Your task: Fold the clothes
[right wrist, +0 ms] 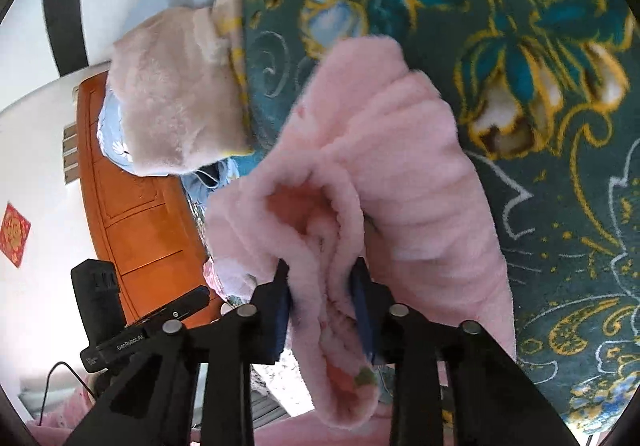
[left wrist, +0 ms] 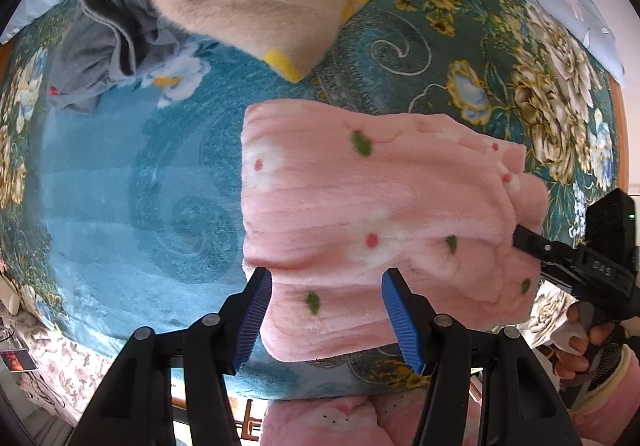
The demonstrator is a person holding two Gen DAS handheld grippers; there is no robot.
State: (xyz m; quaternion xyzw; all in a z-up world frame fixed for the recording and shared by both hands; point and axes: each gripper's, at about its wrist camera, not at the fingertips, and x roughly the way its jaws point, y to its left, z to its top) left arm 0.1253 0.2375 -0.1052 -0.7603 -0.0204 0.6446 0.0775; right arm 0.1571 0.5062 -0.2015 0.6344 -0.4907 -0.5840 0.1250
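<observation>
Because the pink fleece garment [left wrist: 372,214] near the bed's front edge is soft and floppy, the right gripper [right wrist: 322,310] pinches its bunched edge; the left gripper [left wrist: 326,310] hovers spread.

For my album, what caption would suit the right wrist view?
Right gripper pinching a bunched pink fleece garment over a floral teal blanket.
</observation>
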